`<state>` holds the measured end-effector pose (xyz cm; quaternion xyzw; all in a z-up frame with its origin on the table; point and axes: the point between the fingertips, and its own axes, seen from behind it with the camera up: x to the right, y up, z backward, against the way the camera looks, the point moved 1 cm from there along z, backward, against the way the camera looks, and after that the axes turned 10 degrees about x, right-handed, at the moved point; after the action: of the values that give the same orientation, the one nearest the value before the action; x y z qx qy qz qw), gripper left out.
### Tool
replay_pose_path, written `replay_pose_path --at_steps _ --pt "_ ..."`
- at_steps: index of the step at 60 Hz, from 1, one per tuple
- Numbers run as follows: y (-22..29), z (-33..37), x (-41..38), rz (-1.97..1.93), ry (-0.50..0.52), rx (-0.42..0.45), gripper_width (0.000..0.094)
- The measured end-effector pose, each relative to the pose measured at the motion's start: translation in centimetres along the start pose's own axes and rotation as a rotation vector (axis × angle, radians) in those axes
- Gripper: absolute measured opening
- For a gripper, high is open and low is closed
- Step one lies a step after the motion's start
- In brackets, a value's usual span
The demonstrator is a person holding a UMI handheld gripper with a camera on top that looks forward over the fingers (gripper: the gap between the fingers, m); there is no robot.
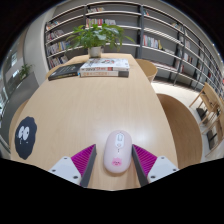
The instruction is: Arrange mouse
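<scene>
A pale pink-white mouse (pixel 117 152) lies on the light wooden table (pixel 90 105), between my two fingers. My gripper (pixel 117 160) is open: the magenta pads (pixel 84 160) stand on either side of the mouse, with a narrow gap of table showing on each side. The mouse rests on the table on its own, its scroll wheel pointing away from me.
A stack of books (pixel 104 68) and a dark book (pixel 63 71) lie at the table's far end, by a potted plant (pixel 97 38). A black mat with a cartoon face (pixel 24 137) lies to the left. Bookshelves (pixel 165 45) stand beyond.
</scene>
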<state>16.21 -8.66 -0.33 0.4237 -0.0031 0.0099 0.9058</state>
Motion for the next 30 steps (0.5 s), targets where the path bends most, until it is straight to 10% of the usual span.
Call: replay_pose_path --at_steps 9,30 --pt "0.5 -0.7 -0.7 -0.010 -0.002 0.004 0.0508" --pt "3.4 0.9 -1.8 -0.061 -0.145 -0.007 0.0357"
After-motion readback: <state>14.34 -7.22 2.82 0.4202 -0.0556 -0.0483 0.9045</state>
